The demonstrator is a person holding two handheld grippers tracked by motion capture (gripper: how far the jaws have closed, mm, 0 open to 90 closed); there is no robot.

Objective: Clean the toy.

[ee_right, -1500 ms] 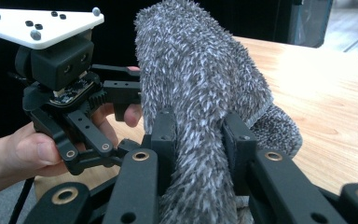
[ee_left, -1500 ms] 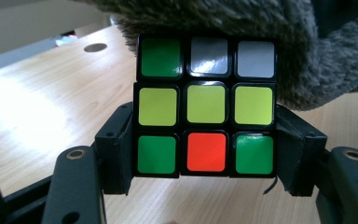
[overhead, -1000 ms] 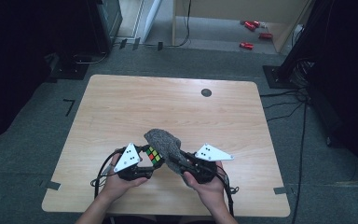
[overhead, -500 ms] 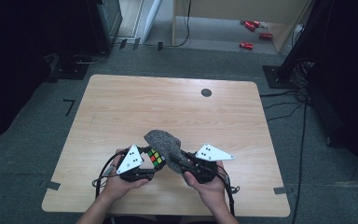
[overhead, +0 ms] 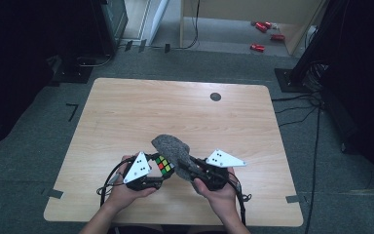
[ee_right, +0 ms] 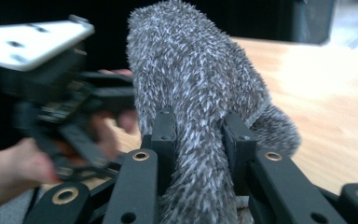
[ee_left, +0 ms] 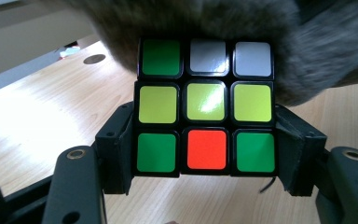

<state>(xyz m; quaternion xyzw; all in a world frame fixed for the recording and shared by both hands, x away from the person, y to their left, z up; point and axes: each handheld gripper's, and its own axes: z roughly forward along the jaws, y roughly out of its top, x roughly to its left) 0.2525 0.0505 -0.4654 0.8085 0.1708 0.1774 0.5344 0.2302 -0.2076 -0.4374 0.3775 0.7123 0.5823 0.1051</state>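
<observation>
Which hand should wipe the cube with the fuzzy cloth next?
Probably the right: the right gripper already pinches the fuzzy grey cloth, while the left gripper clamps the puzzle cube.

Overhead light falls evenly on the pale wooden surface (overhead: 126,122) in the high view, while the room's edges sink into near black. In the left gripper view, glare washes over the wood and gleams on the cube (ee_left: 205,107)'s yellow tiles; the grey fur (ee_left: 261,28) above is soft and unfocused. In the right gripper view the fur is crisp, the other hand (ee_right: 32,163) smeared, the surface behind overexposed.
</observation>
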